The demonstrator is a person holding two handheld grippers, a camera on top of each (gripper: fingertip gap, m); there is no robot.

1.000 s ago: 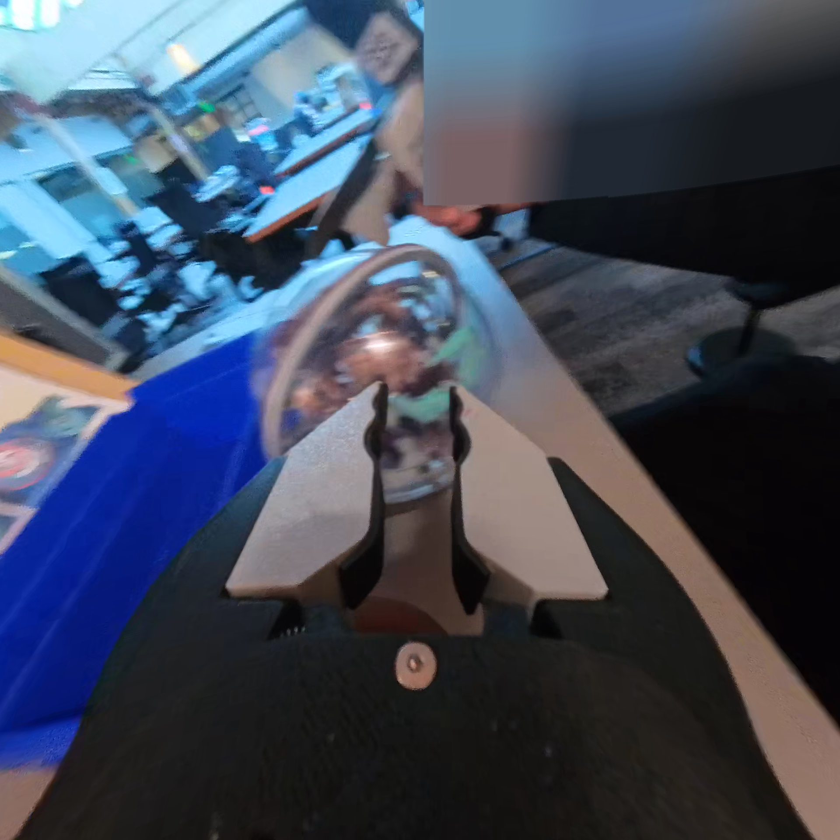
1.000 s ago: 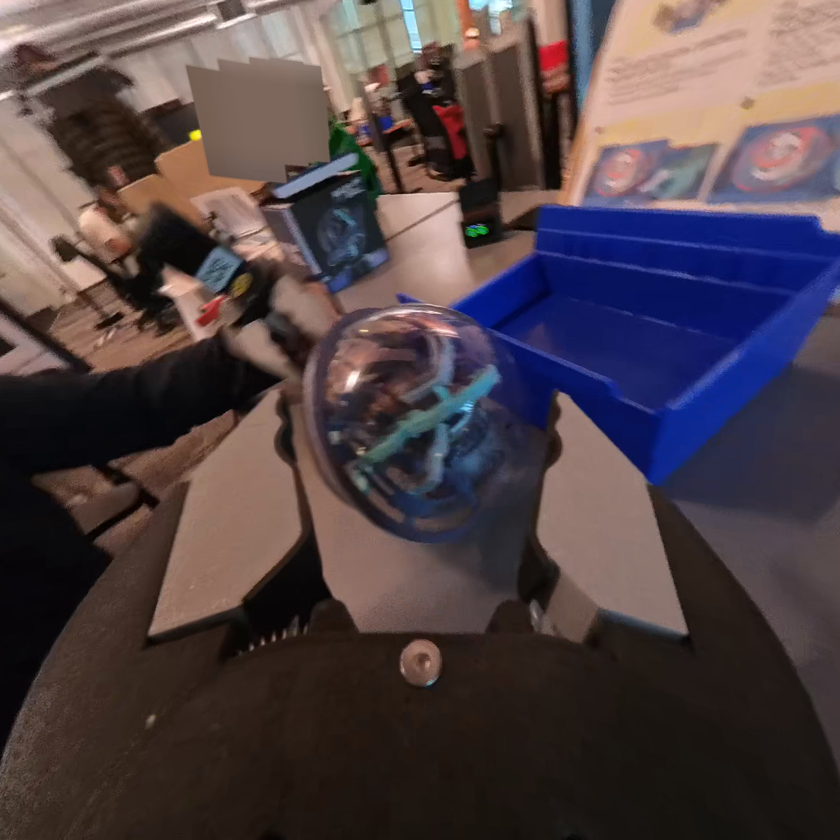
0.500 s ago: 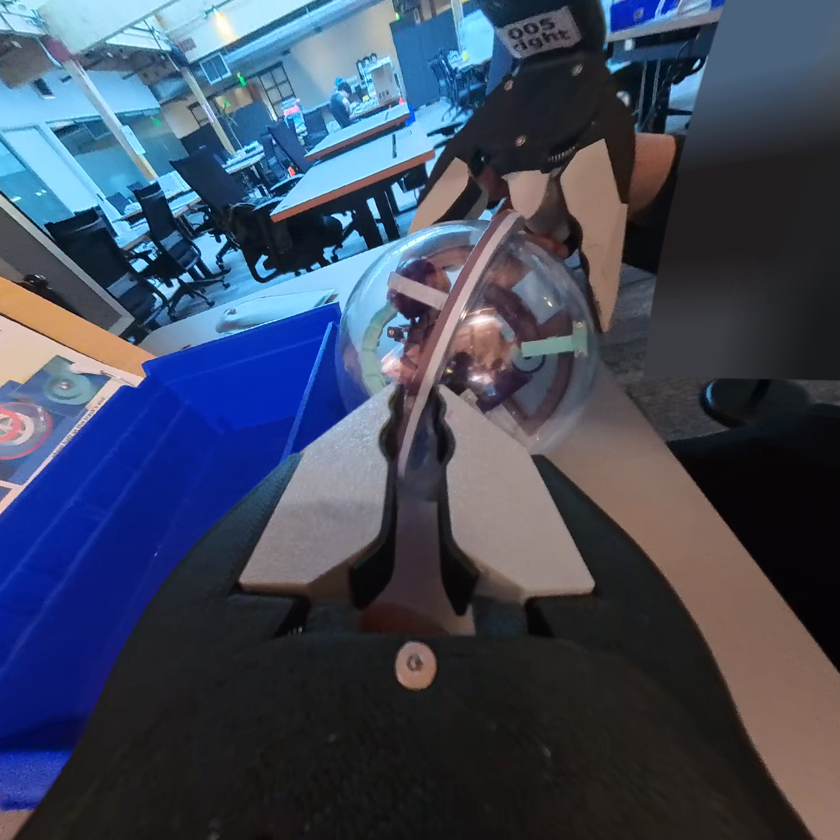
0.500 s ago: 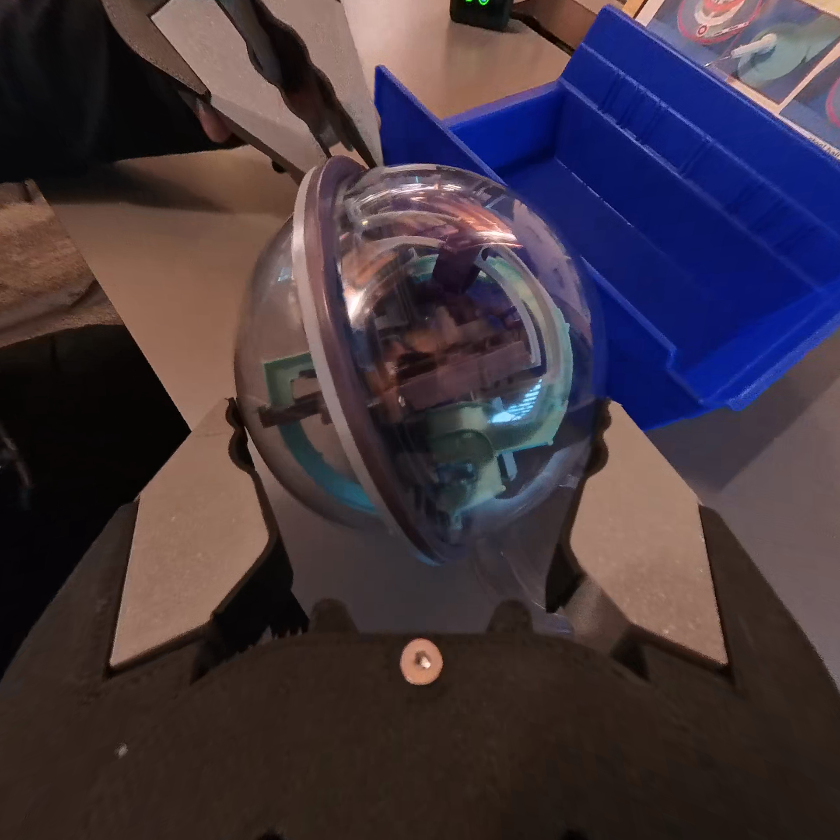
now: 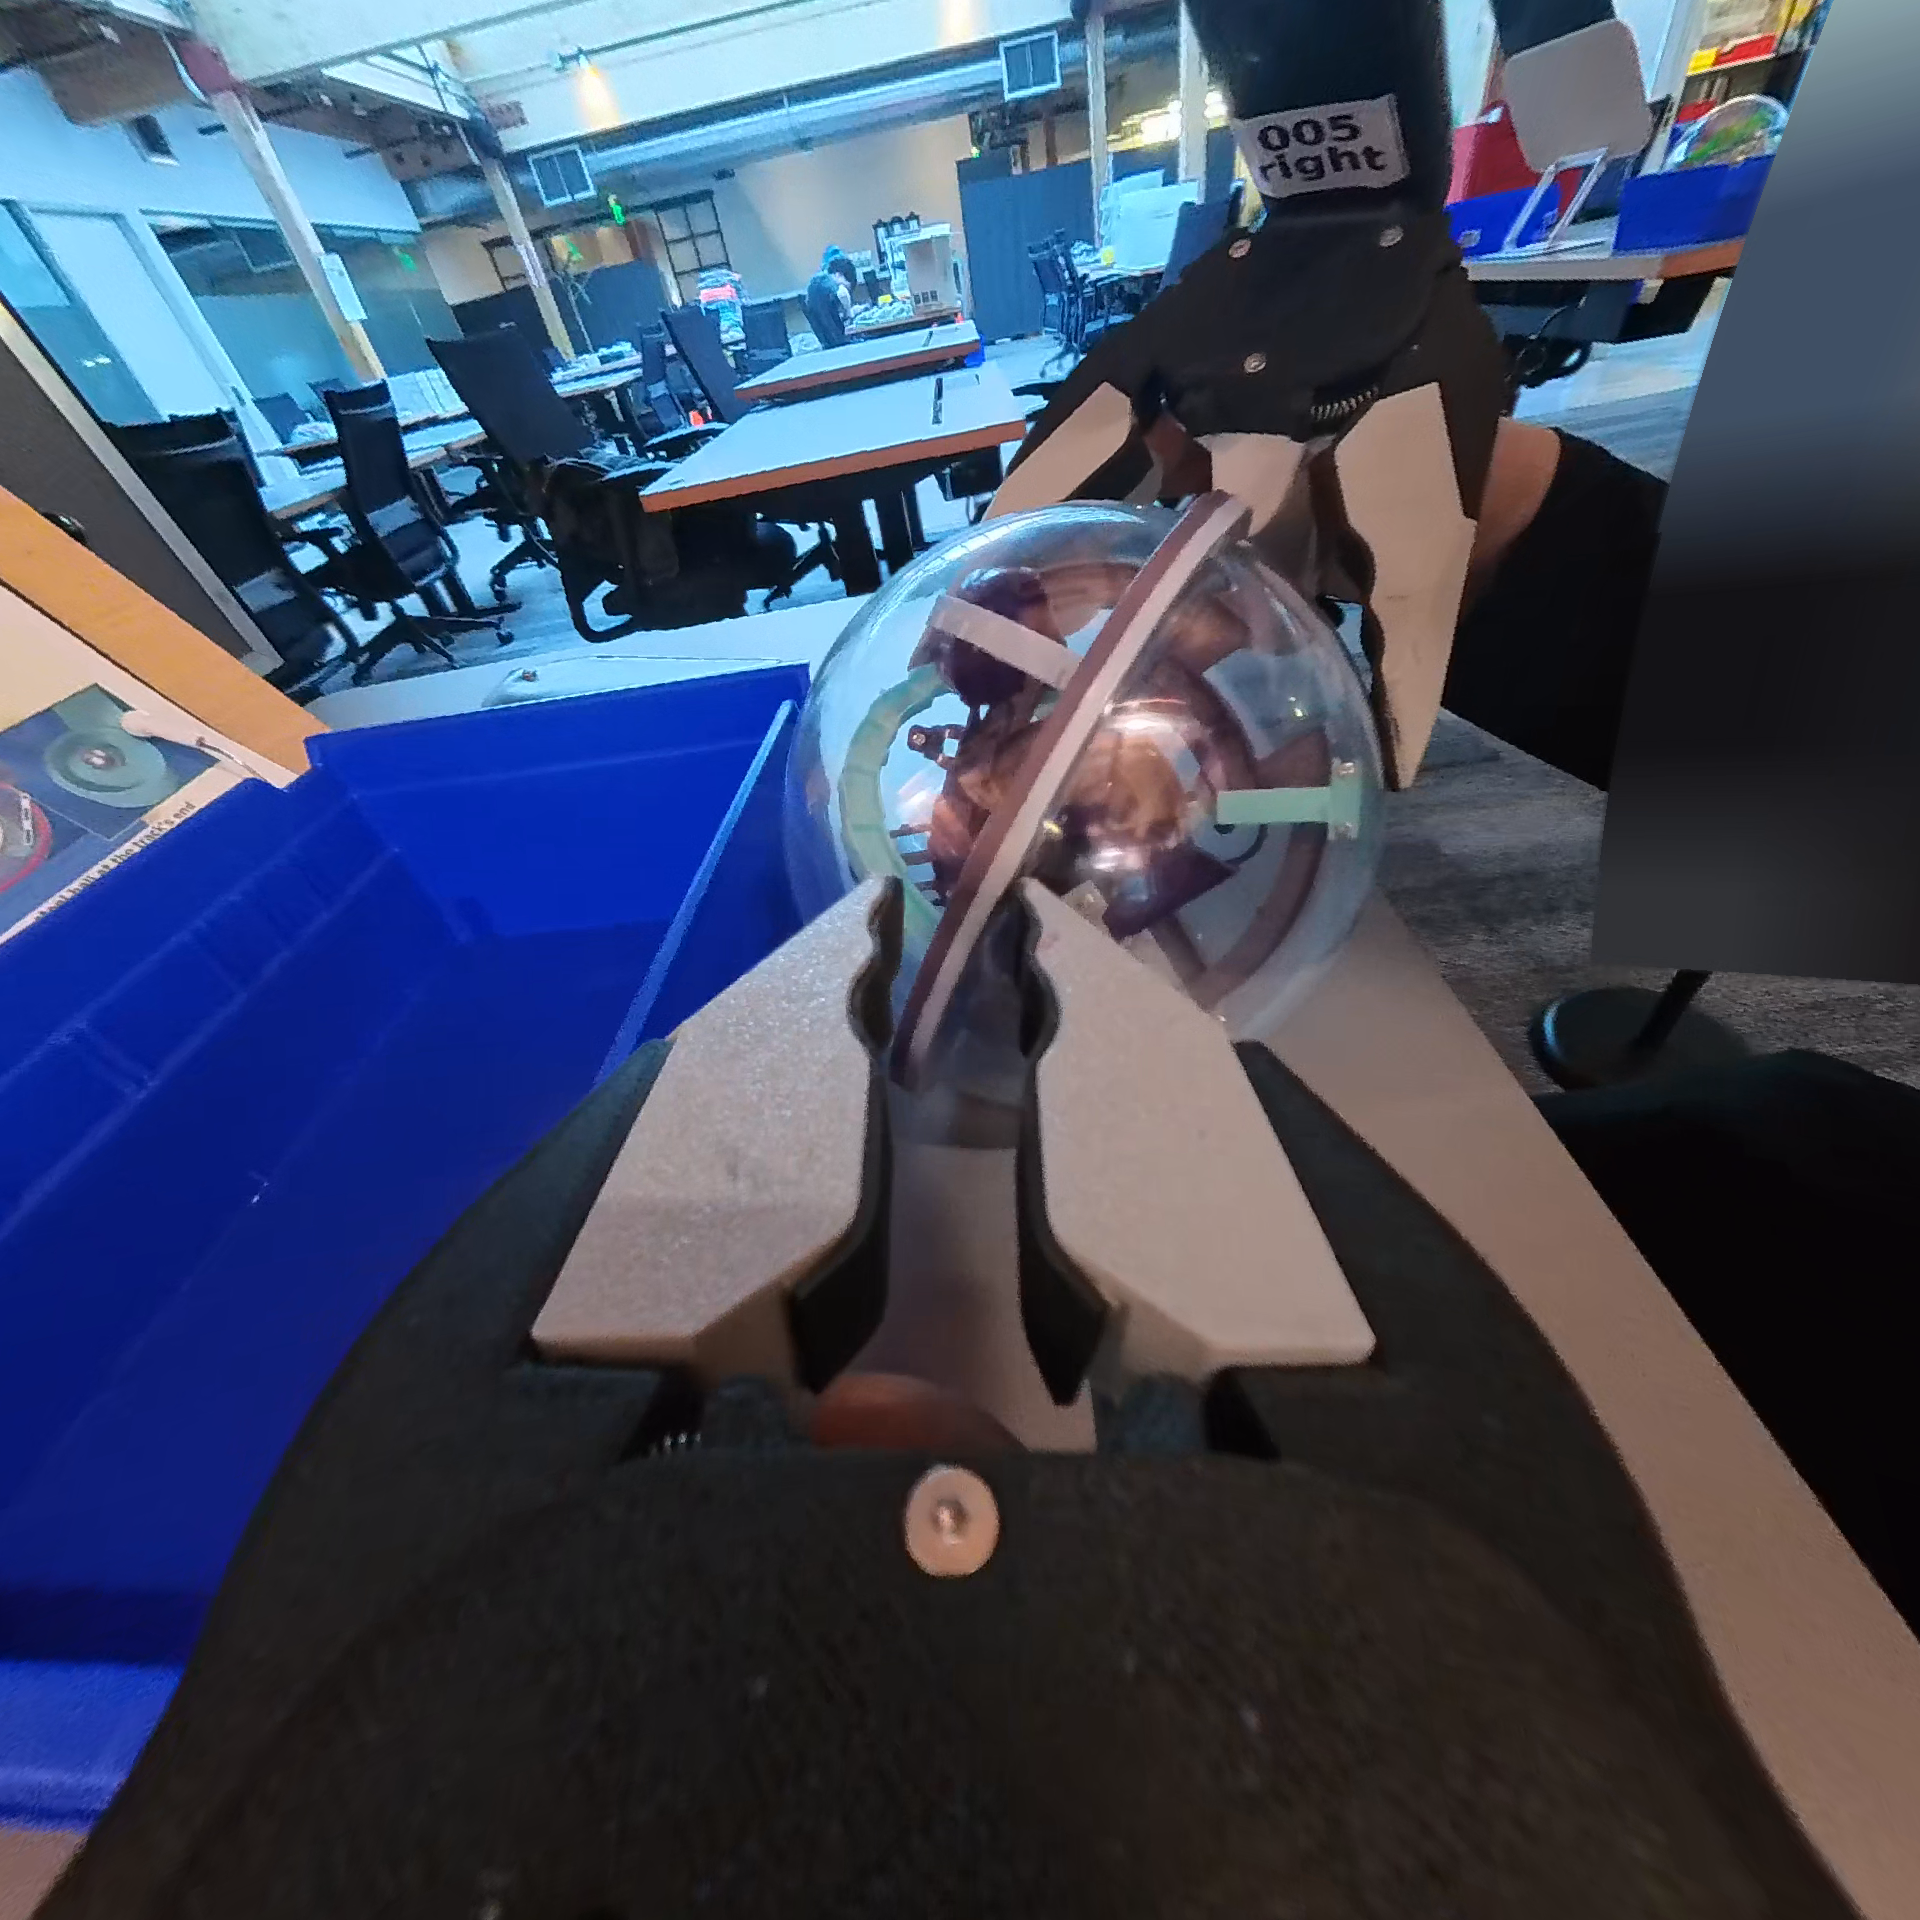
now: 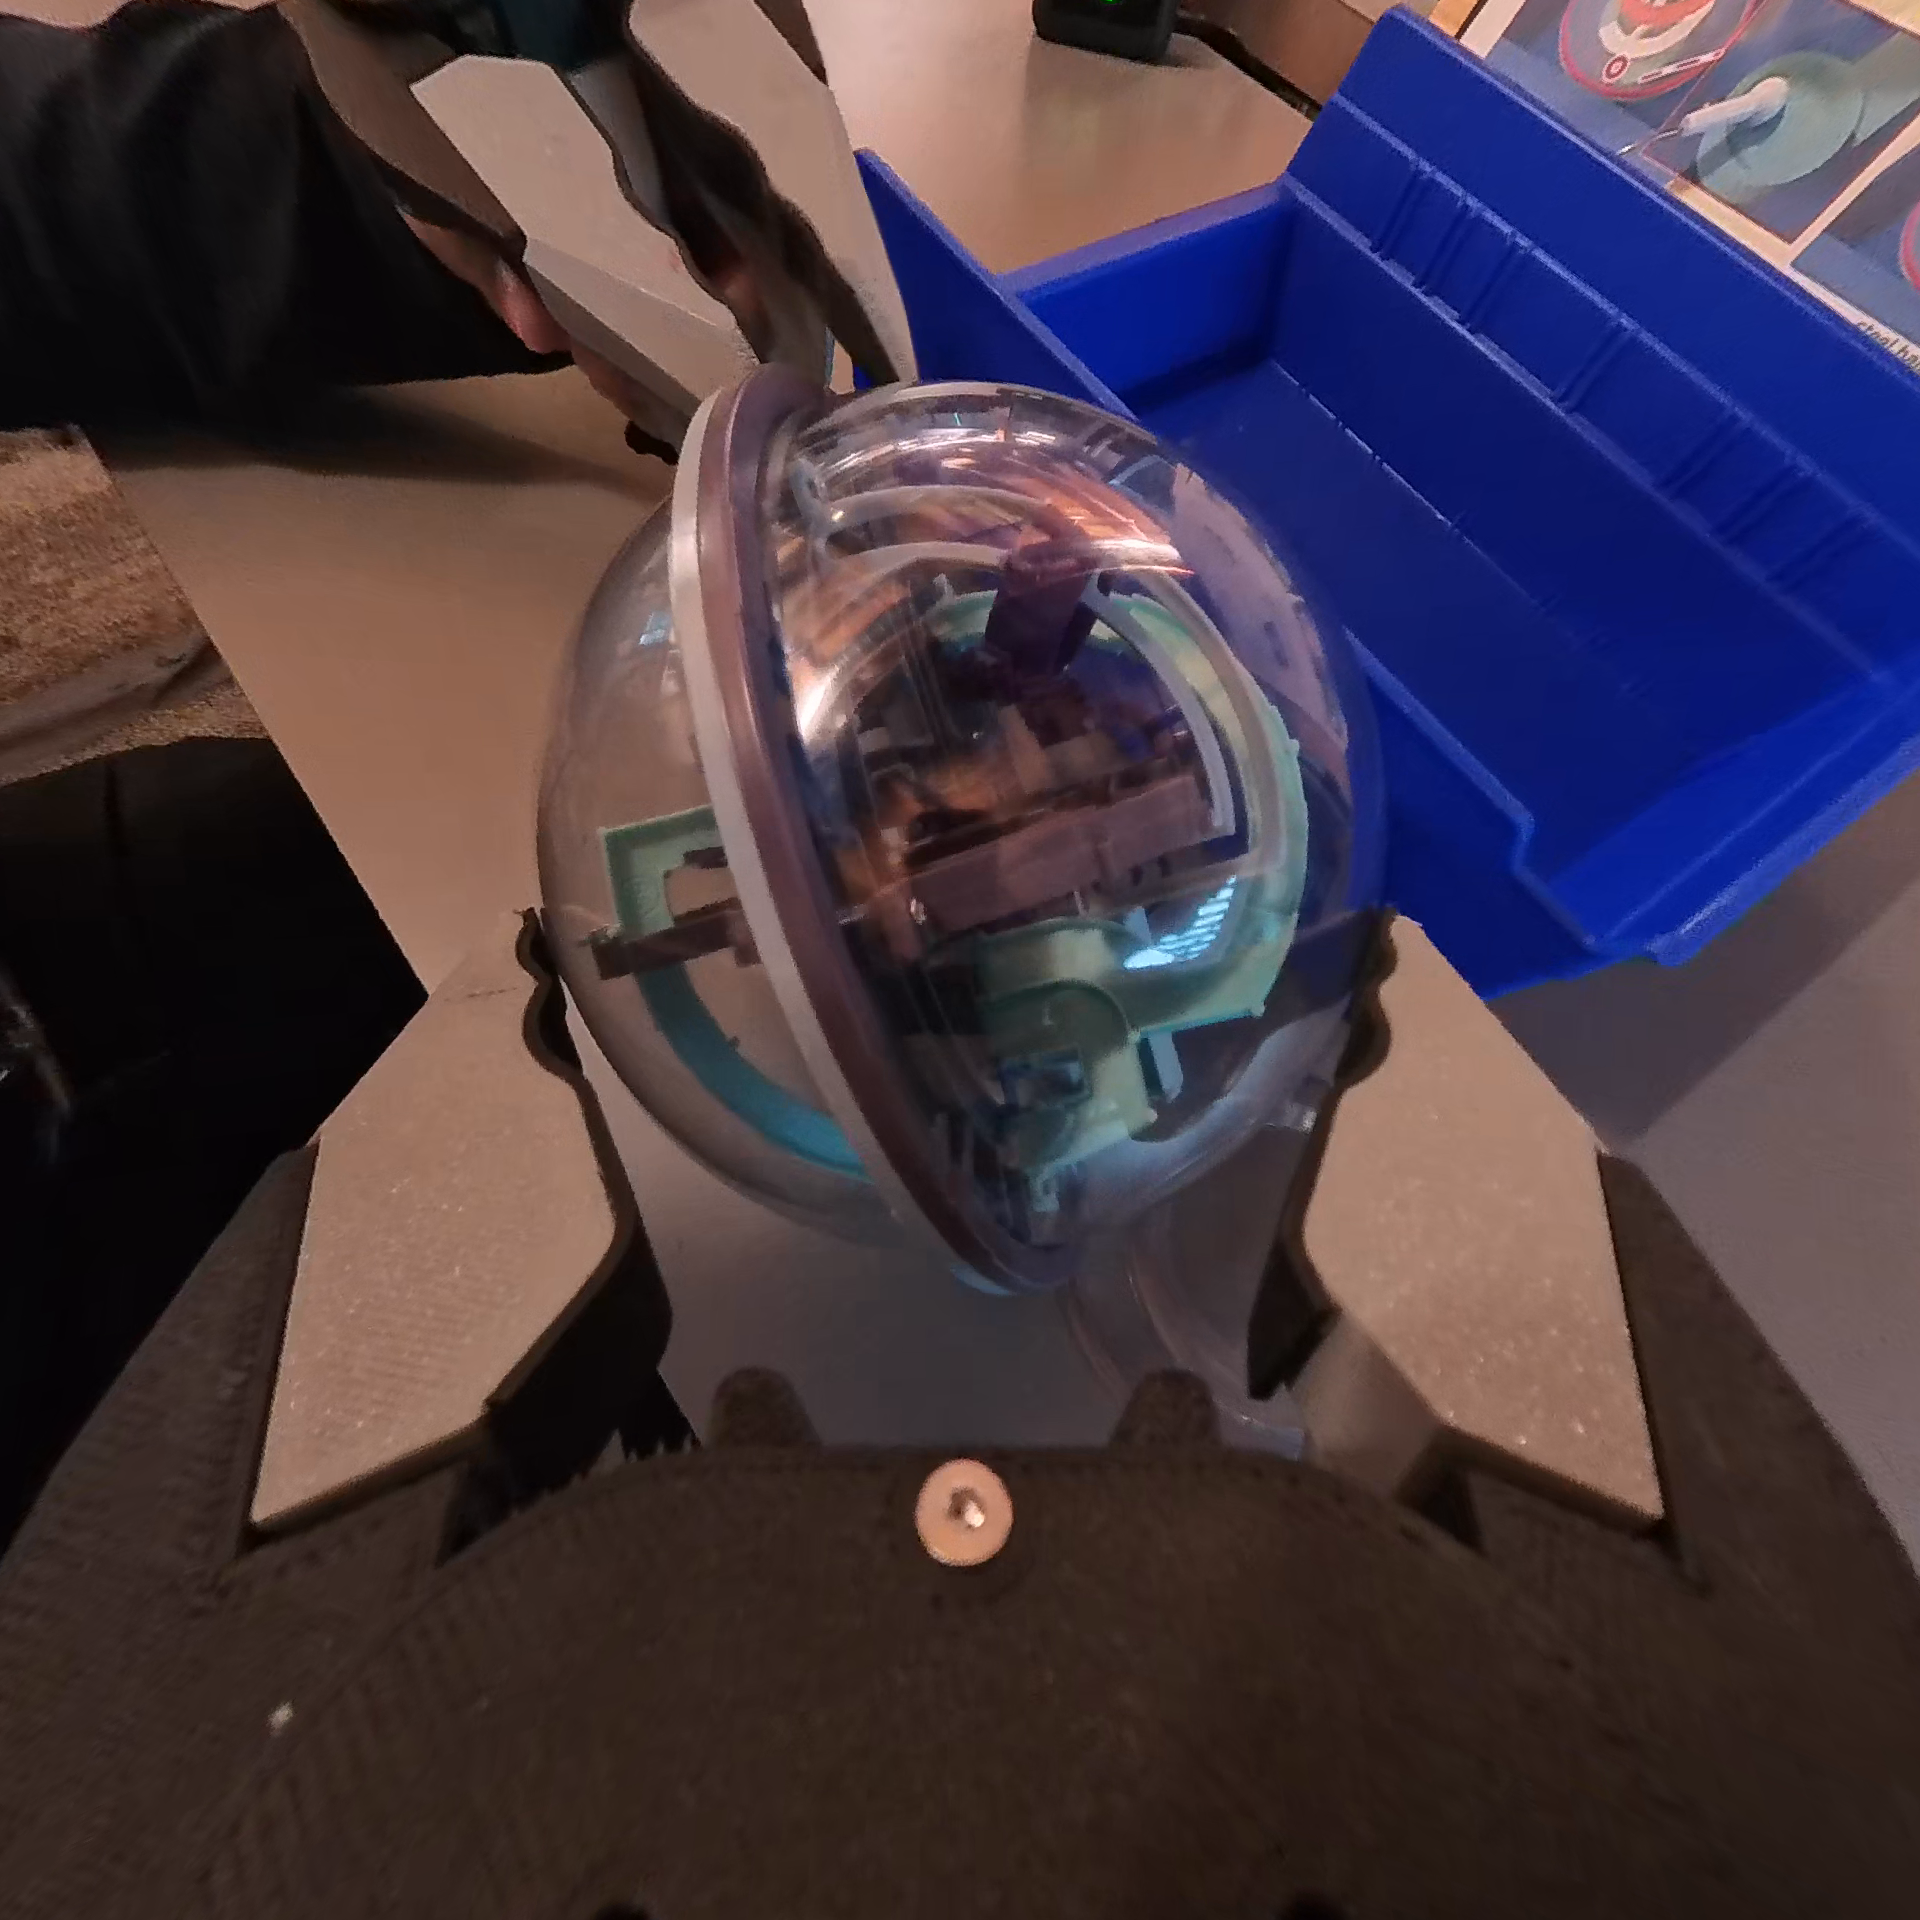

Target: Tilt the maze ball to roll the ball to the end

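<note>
A clear maze ball (image 6: 935, 831) is clamped between both tools: the right tool (image 6: 951, 935) grips its sides, the left tool (image 5: 961, 935) pinches its rim, beside a blue bin (image 5: 312, 987).

**Left gripper pinches the maze ball's rim**

I see my left gripper (image 5: 956, 935) closed narrowly on the tilted flat rim of the clear maze ball (image 5: 1091, 769), which is held above the pale table (image 5: 1455, 1195). On the far side, the right gripper (image 5: 1299, 520) cups the sphere between wide-spread fingers. To the left, just beside the ball, sits a blue bin (image 5: 364, 987). Far behind are desks and dark office chairs (image 5: 499, 457).
</note>
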